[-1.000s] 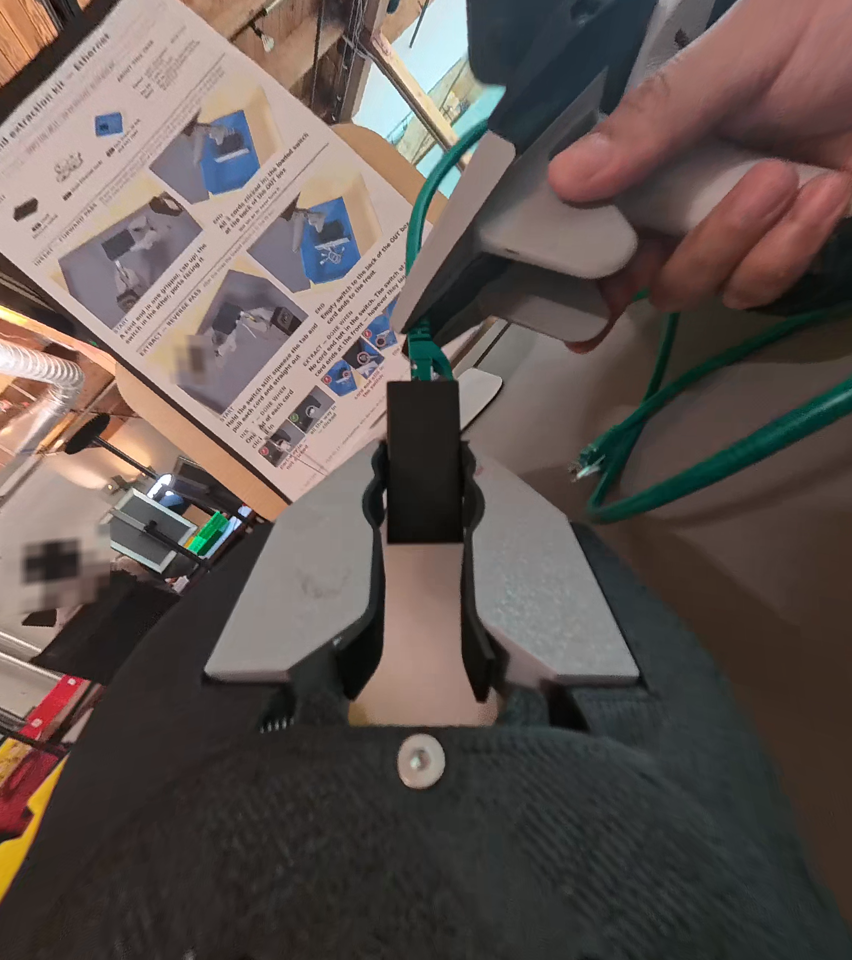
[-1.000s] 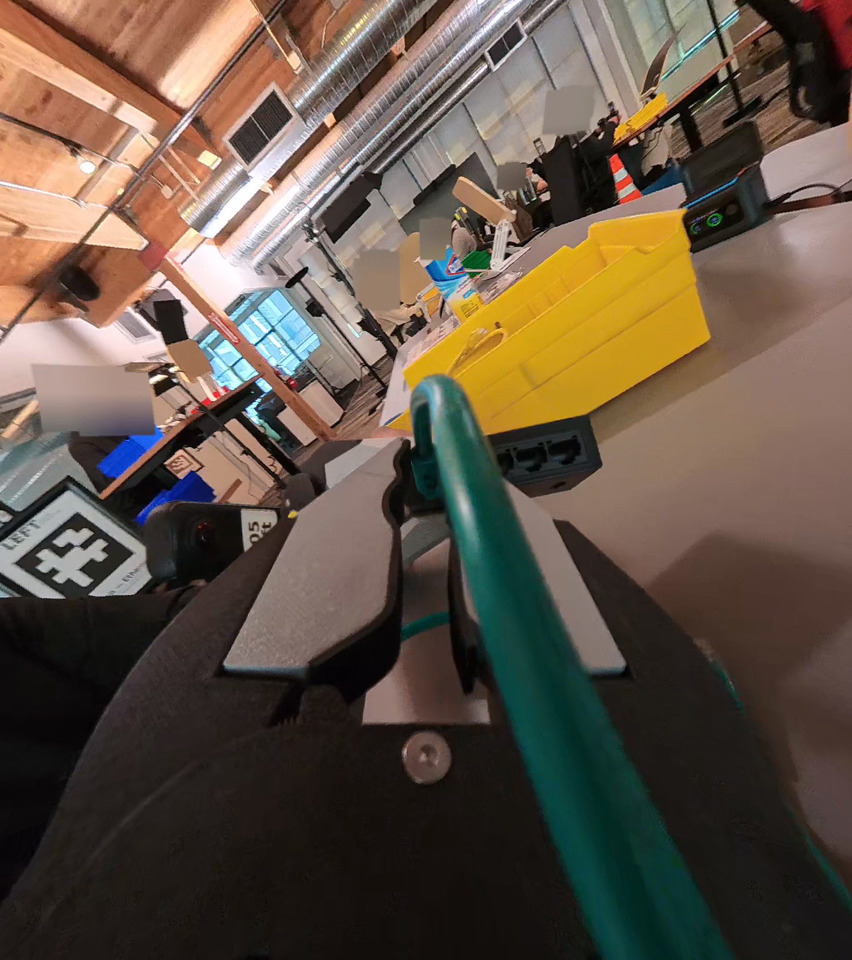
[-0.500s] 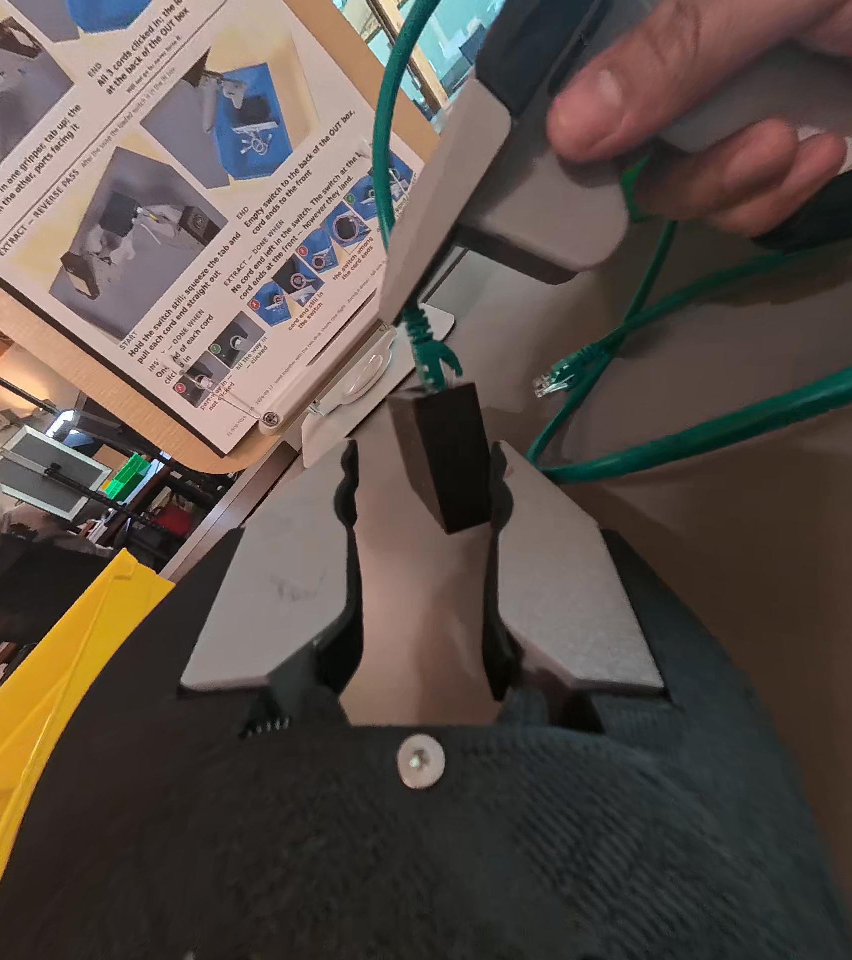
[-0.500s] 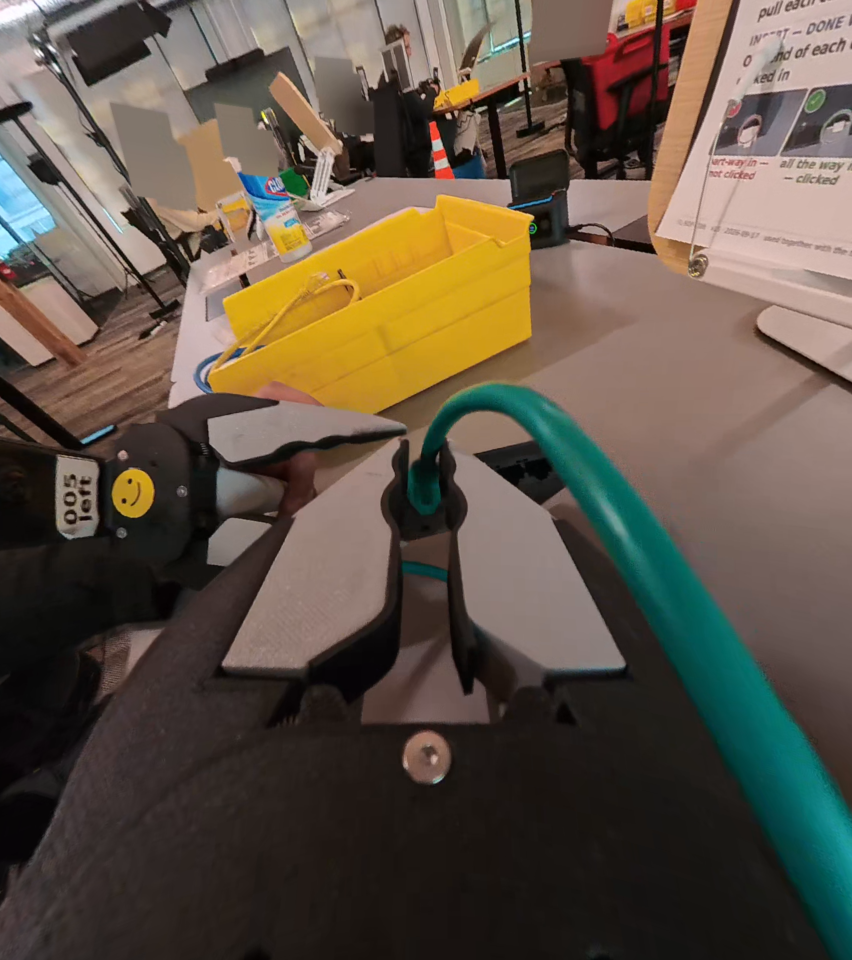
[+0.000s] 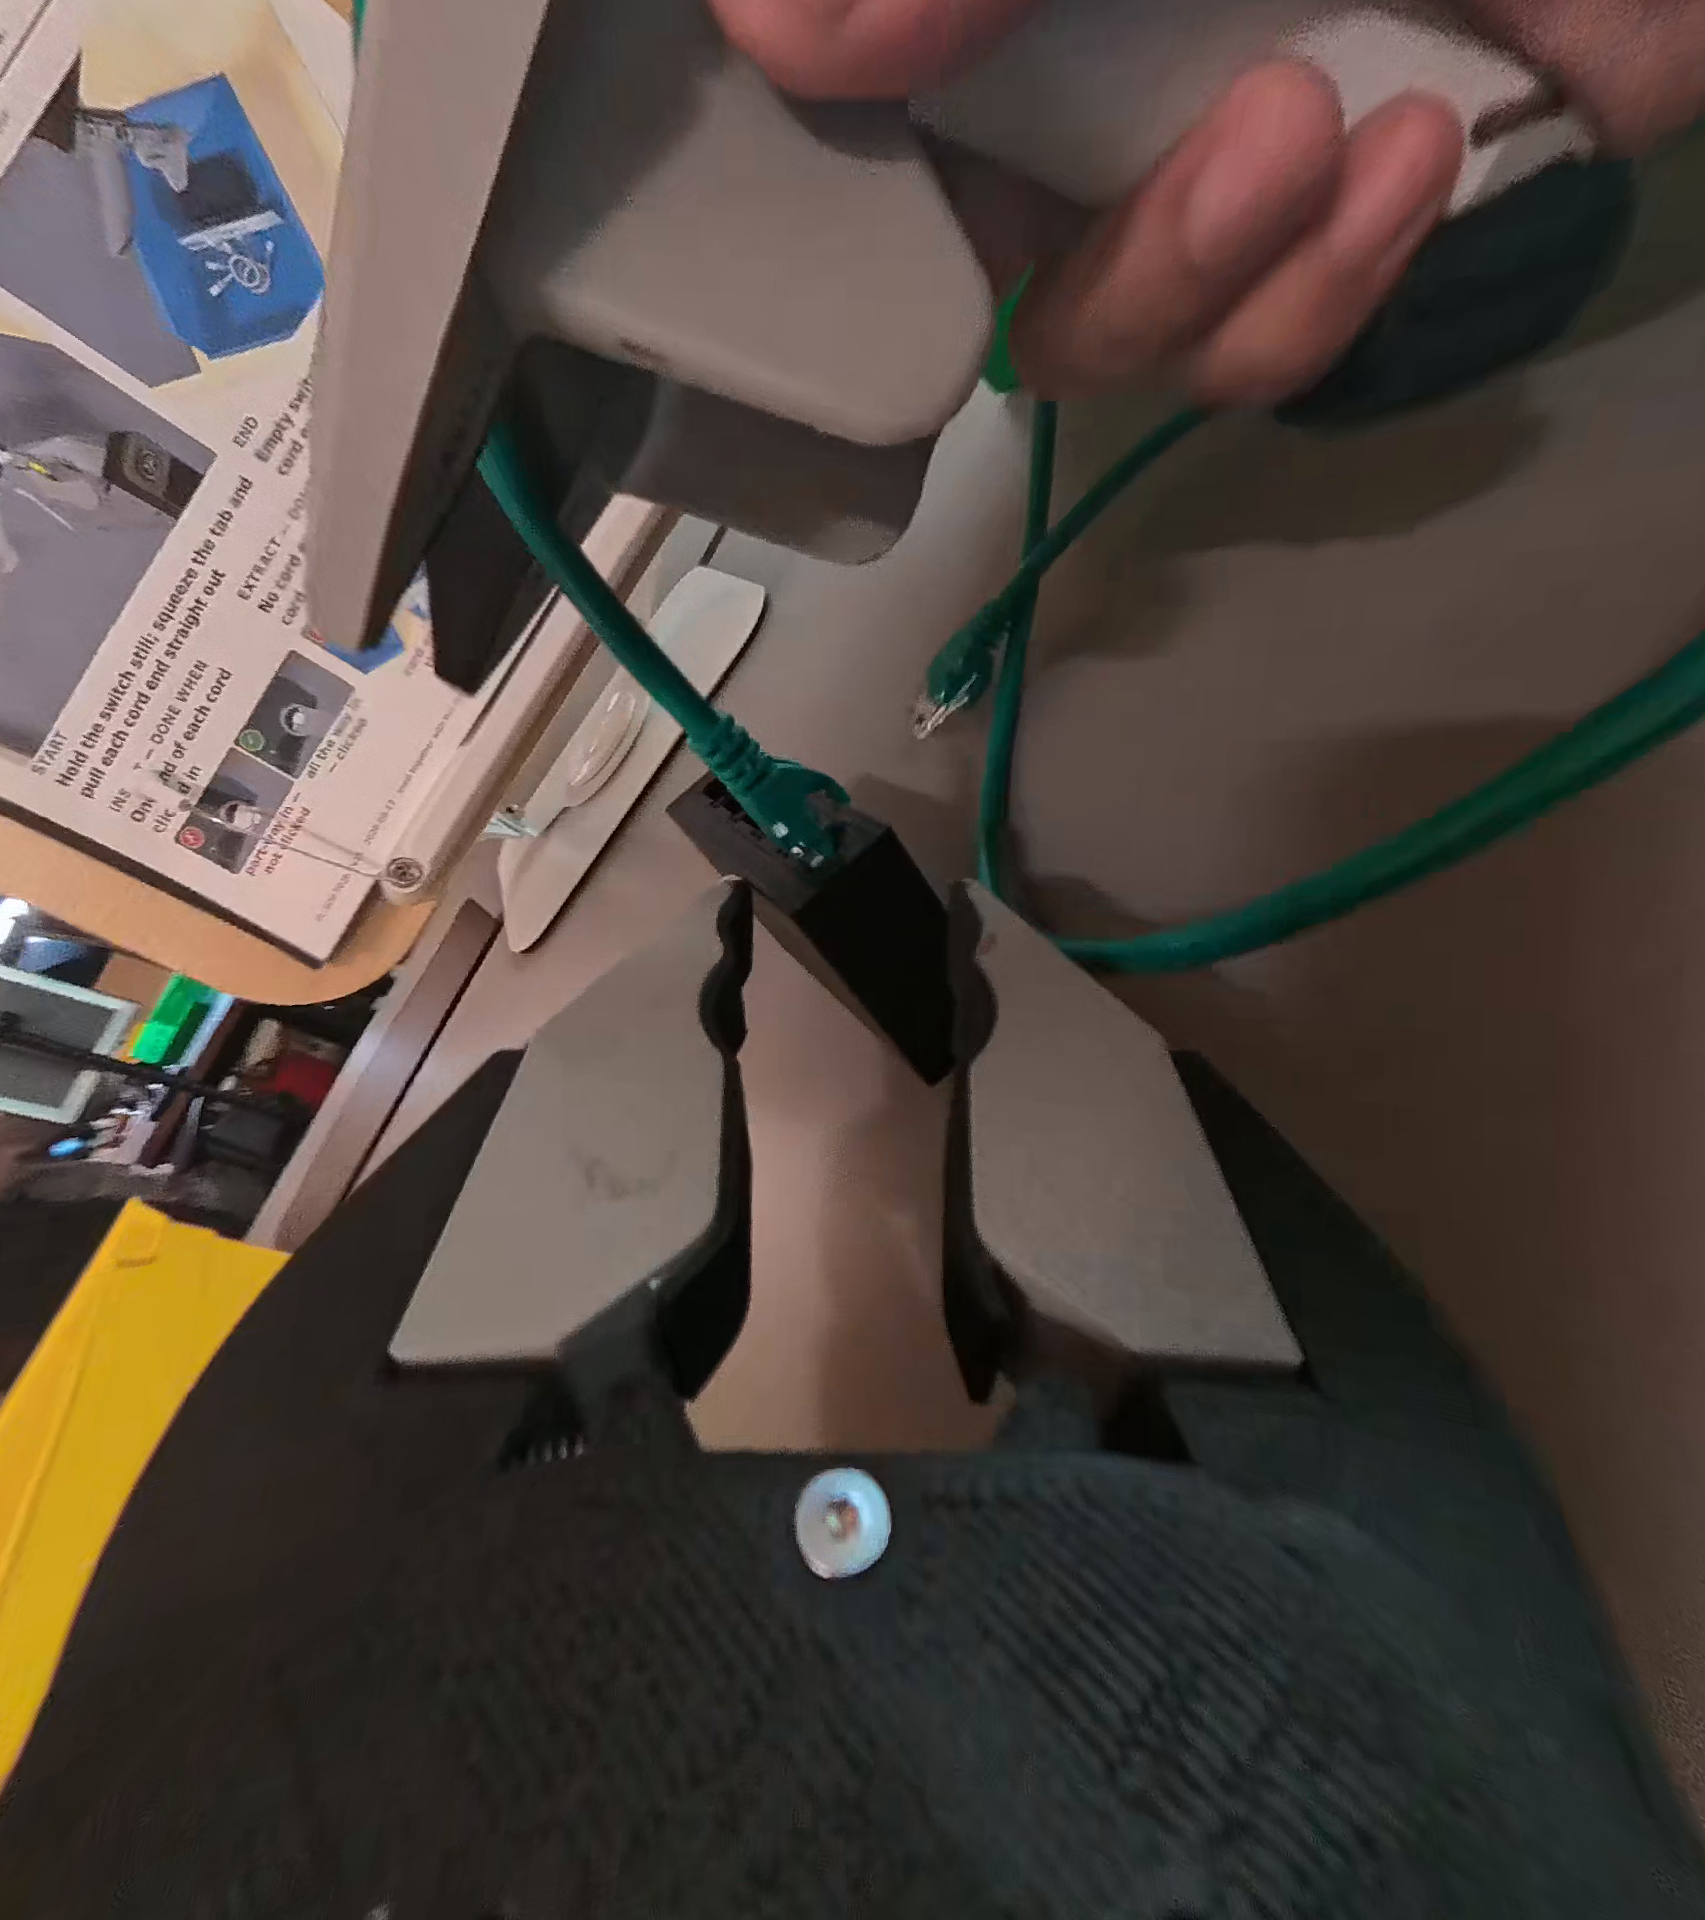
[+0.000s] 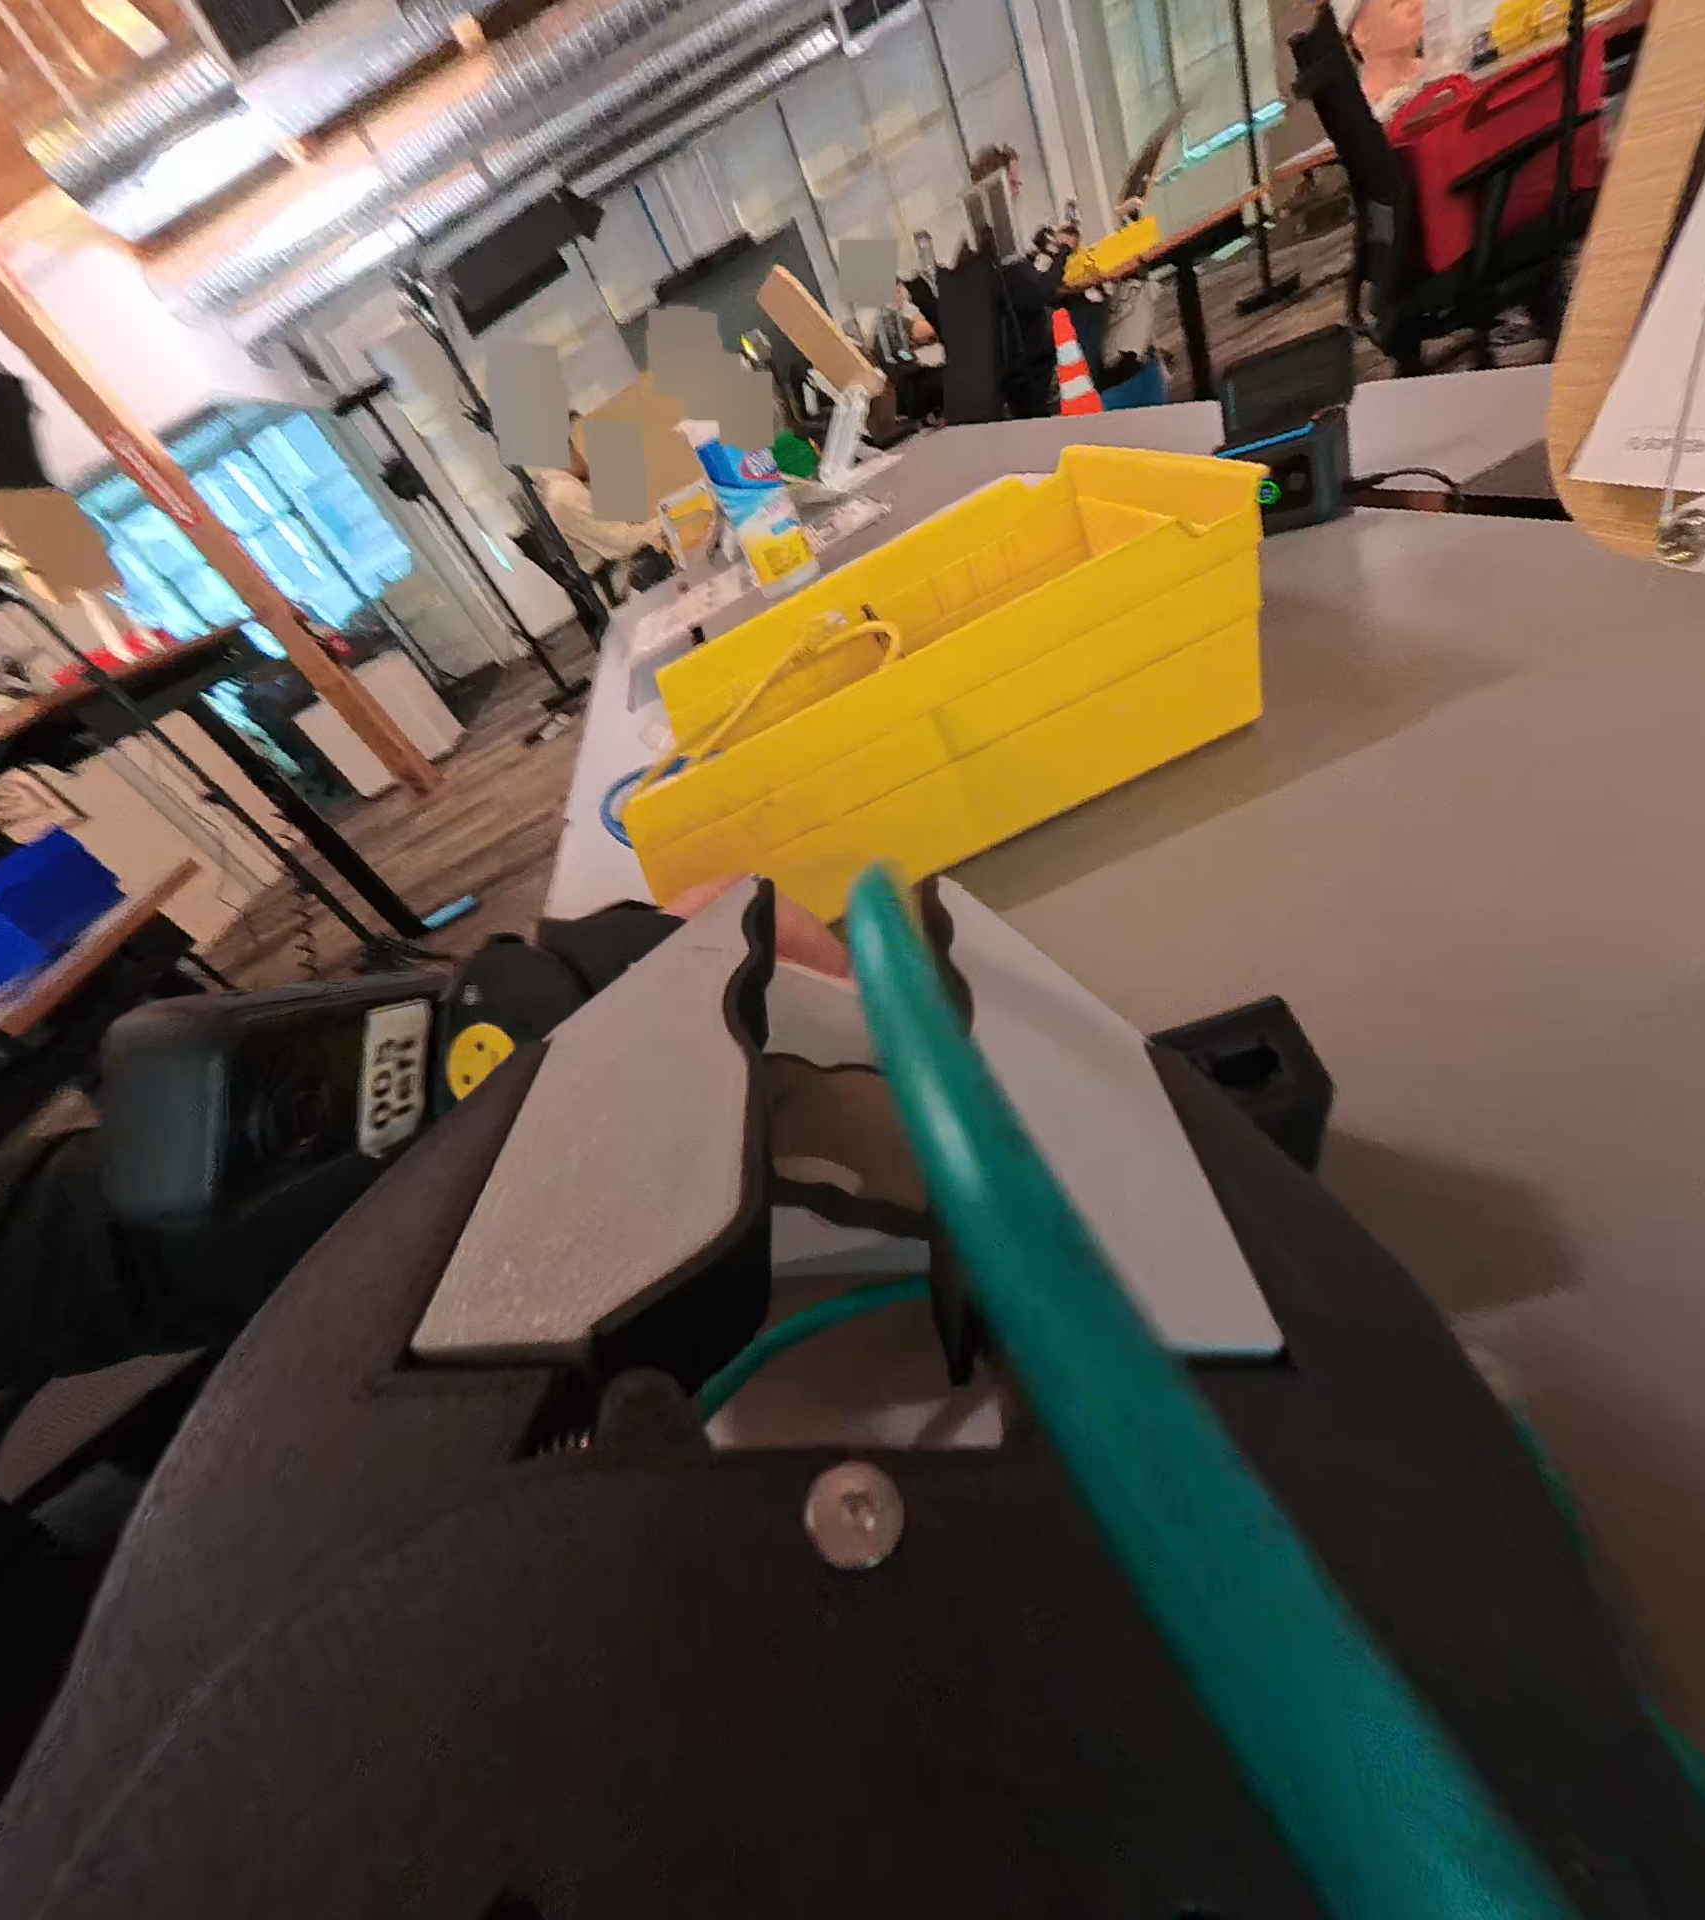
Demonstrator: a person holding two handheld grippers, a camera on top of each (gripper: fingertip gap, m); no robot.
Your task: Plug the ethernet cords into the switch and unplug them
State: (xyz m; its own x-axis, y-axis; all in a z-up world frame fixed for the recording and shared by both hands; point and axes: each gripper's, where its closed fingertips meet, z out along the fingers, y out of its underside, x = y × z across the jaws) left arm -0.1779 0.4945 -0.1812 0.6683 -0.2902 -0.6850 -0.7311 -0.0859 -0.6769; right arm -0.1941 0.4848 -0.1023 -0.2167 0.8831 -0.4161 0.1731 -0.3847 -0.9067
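Note:
My left gripper [image 5: 848, 904] has its jaws apart around the small black switch [image 5: 879, 966], which sits tilted between the fingertips. A green ethernet plug [image 5: 775, 800] is seated in a port on the switch's front. Its green cord [image 5: 599, 592] runs up between the fingers of my right gripper [image 5: 412, 649], which a hand [image 5: 1191, 208] holds above. In the right wrist view the right gripper [image 6: 843, 914] is open and the cord [image 6: 1035, 1247] lies loose across it. The switch [image 6: 1243, 1060] rests on the table to its right.
A loose green plug [image 5: 952, 686] and loops of green cable [image 5: 1450, 831] lie on the grey table [image 6: 1502, 831]. A yellow bin [image 6: 983, 707] holding a yellow cord [image 6: 806, 665] stands behind. An instruction board [image 5: 100, 416] stands at the left. A black device [image 6: 1284, 457] sits far back.
The right gripper opened and let go of the cord, then drew back from the switch. The left jaws widened and the switch tilted between them. Both views swung downward.

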